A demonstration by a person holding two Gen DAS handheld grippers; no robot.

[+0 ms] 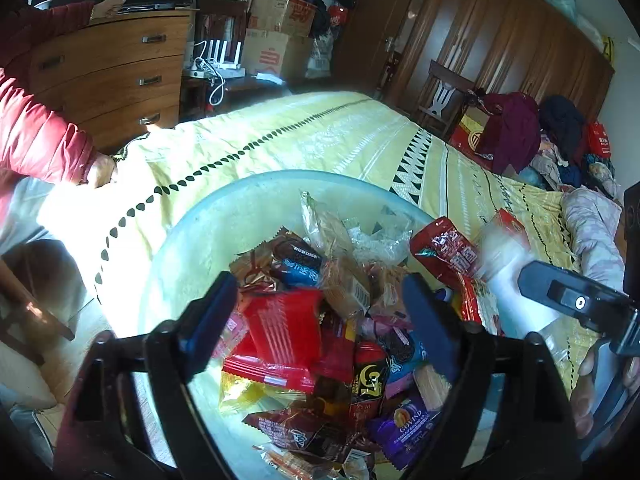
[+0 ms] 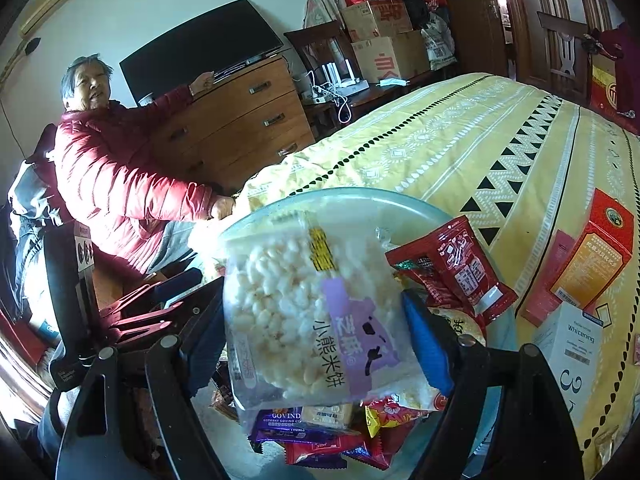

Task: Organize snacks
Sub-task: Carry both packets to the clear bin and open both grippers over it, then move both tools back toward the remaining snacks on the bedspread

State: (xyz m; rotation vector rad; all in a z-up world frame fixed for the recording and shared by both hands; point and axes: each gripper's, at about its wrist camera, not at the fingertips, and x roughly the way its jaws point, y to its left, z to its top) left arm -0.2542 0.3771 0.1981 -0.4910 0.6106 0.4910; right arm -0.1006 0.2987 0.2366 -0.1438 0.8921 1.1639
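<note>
A pale round basin (image 1: 248, 184) on the yellow bedspread is heaped with wrapped snacks. My left gripper (image 1: 320, 312) hangs open just above the heap, and a red packet (image 1: 280, 328) lies loose below its blue pads. My right gripper (image 2: 316, 340) is shut on a clear packet of white rice cakes (image 2: 304, 312) with a purple label, held upright over the basin (image 2: 360, 196). In the left wrist view that packet (image 1: 508, 264) is a white blur at the right. A dark red snack bag (image 2: 456, 264) leans on the basin's right rim.
A person in a red padded jacket (image 2: 120, 184) sits at the left, one hand on the bedspread's corner. A red and orange box (image 2: 588, 256) and a white box (image 2: 576, 340) lie on the bed to the right. A wooden dresser (image 1: 112, 72) stands behind.
</note>
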